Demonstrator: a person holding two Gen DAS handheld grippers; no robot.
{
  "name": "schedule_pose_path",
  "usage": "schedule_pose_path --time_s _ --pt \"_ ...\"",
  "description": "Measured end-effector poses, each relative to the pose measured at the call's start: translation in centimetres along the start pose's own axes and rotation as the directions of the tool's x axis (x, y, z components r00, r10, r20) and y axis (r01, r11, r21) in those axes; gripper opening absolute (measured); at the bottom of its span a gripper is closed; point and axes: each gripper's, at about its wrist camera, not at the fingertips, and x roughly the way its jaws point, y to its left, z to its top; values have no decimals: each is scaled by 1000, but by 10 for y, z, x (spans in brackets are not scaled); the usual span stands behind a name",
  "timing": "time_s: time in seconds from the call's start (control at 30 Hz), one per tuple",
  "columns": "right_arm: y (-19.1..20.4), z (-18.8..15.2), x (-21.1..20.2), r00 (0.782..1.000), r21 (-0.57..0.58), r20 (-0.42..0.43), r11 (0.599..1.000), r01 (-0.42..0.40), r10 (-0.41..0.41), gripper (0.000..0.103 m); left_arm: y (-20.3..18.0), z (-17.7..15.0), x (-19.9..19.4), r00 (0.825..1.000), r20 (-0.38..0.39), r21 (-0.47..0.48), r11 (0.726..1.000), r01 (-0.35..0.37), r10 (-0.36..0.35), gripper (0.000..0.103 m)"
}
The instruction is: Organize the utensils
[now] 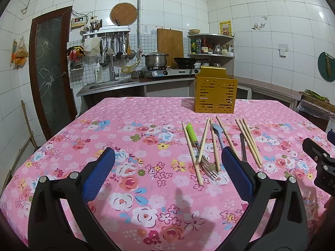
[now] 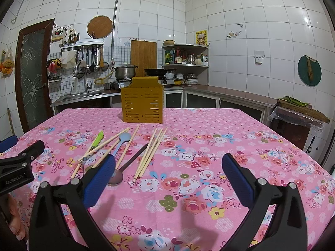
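Utensils loose on counter [image 1: 146, 113]; yellow caddy [image 1: 215, 92] upper right of centre.
I hold left hand-held gripper [image 1: 167, 163] and right hand-held gripper [image 2: 168, 167] spread apart, empty; chopsticks [image 1: 249, 142], green-handled fork [image 1: 195, 140], spoons mid-frame right.

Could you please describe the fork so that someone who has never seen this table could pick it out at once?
On the pink floral tablecloth, in front of the slotted yellow utensil holder, lies a scatter of utensils. The fork with the bright green plastic handle lies among the pale wooden chopsticks; nothing else there is green or has metal tines.
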Motion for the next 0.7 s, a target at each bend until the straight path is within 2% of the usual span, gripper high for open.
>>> schedule_pose_path --time_s 0.7 --pt "-4 2 -2 1000 0 18 1000 12 -12 99 -2 1 0 1000 4 -1 1000 2 -2 98"
